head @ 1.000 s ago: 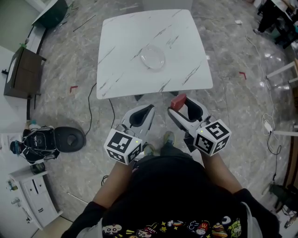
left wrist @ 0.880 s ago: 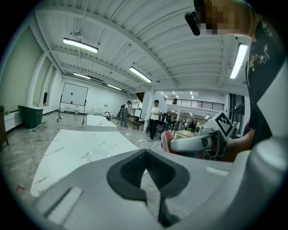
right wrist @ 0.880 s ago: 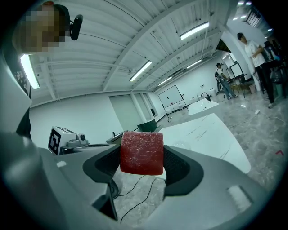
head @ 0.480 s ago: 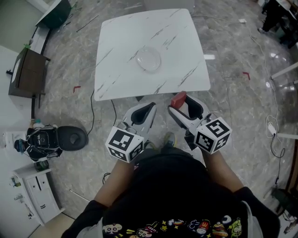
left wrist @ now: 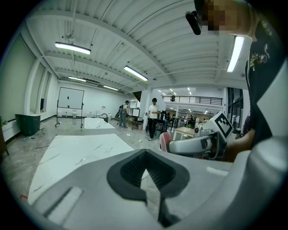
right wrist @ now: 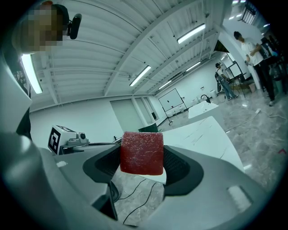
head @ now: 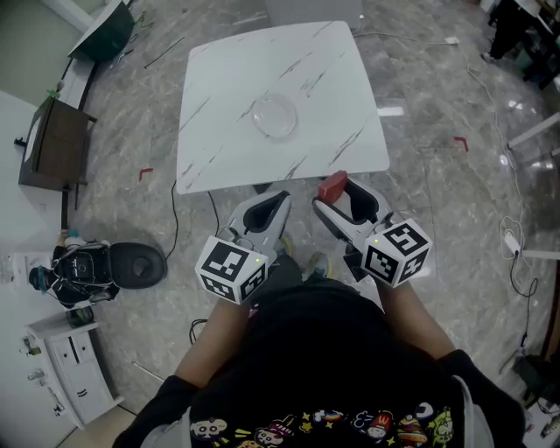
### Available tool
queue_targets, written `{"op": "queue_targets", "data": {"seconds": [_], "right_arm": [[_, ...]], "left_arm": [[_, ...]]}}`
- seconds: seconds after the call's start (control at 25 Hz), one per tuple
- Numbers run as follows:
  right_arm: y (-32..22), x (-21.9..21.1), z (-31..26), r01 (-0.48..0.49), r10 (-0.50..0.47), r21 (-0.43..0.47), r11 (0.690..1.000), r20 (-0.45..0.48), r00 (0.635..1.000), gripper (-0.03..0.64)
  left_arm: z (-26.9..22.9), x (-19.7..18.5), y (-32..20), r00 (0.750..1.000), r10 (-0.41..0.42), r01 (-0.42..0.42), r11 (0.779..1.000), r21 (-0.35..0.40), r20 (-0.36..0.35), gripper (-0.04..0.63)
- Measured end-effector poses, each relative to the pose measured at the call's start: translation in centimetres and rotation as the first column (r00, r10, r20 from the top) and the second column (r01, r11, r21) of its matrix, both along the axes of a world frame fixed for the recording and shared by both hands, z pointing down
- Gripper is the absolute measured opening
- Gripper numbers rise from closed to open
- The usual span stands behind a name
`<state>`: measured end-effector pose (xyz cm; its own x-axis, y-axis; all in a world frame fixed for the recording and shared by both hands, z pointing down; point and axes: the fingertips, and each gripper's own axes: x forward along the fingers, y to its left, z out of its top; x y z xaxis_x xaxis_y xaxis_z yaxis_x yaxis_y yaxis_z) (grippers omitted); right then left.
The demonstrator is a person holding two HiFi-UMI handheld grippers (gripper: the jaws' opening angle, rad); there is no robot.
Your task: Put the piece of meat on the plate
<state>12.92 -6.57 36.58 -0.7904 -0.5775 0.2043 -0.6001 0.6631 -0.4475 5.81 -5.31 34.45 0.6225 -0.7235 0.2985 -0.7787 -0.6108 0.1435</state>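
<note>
Right gripper, barely shifted, clamps meat.

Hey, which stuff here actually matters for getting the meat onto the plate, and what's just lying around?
For the job:
- piece of meat, clamped in the right gripper
- clear plate on the white table

Lying about:
- black round device, bag, floor cable, green bin
- left gripper, shut and empty
</note>
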Motion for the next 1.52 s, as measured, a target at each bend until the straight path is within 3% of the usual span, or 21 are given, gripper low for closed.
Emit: {"op": "queue_targets", "data": {"seconds": [0.72, 1.52], "right_arm": [[-0.8, -2.2, 0.6, 0.003, -0.003, -0.012, 1.000, -0.035, 0.999, 0.322], [-10.8, -7.0, 3.2, -0.035, 0.030, -0.069, 0.997, -0.080, 0.996, 0.322]], "left_arm": [[1.2, -2.2, -0.5, 0.999, 0.003, -0.004, 1.000, -0.023, -0.033, 0.000], [4.0, -7.3, -10.4, 0.998, 0.035, -0.040, 0.994, -0.102, -0.049, 0.000]]}}
